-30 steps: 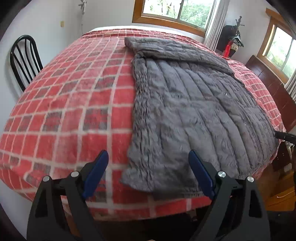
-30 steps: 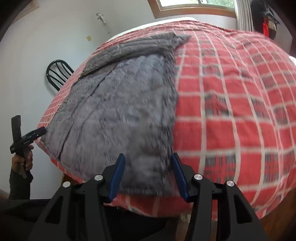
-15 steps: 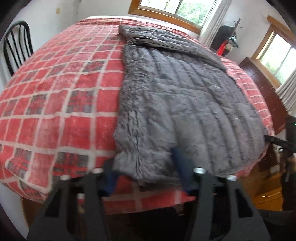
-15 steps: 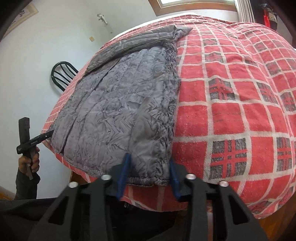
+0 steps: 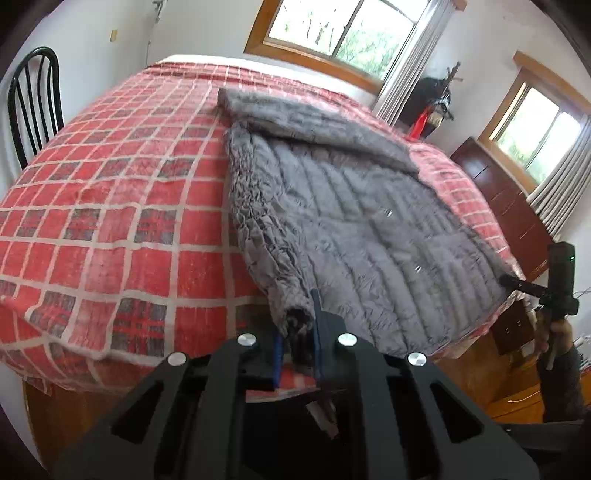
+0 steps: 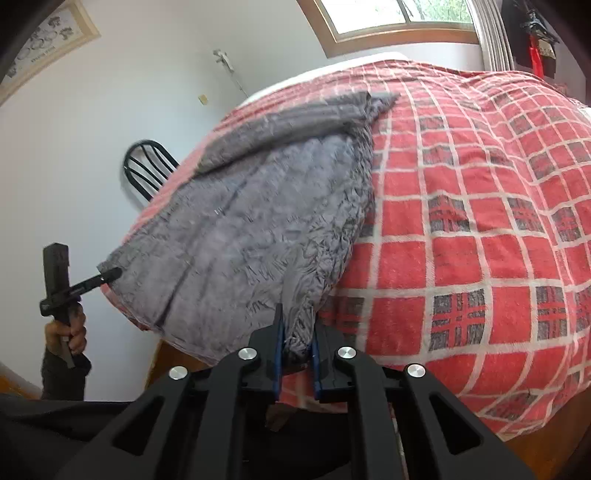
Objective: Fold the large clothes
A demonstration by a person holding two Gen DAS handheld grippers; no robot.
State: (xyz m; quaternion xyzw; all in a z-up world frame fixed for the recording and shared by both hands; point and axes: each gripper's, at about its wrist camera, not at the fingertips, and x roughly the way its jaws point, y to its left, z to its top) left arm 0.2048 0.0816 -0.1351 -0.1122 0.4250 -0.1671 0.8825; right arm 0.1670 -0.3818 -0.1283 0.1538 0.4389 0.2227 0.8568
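White walls and wood-framed windows (image 5: 347,33) closed in a bed (image 5: 110,206) covered by a red plaid blanket, with a grey quilted jacket (image 5: 351,221) spread along it, hem at the near edge of the bed. The left gripper (image 5: 297,332) had just been closing, and its blue pads pinched one near hem corner of the jacket, raised a little off the blanket. The right gripper (image 6: 295,345) had likewise just been closing and pinched the other near hem corner, the cloth bunched between its pads.

Broad bare blanket lay on the side of the jacket away from the other gripper in each view, and past the jacket's folded sleeve (image 5: 295,114) toward the far edge of the bed.

The left wrist view alone showed a dark wooden dresser (image 5: 506,199) close to one long edge of the bed, and a second window (image 5: 535,125) above it. The right wrist view alone showed a framed picture (image 6: 44,40) on the wall. A black chair (image 5: 33,99) stood by the opposite long edge, seen in both views. Each view caught the other gripper at a side edge, held in the person's hand (image 6: 66,332), its tip at the jacket's hem.
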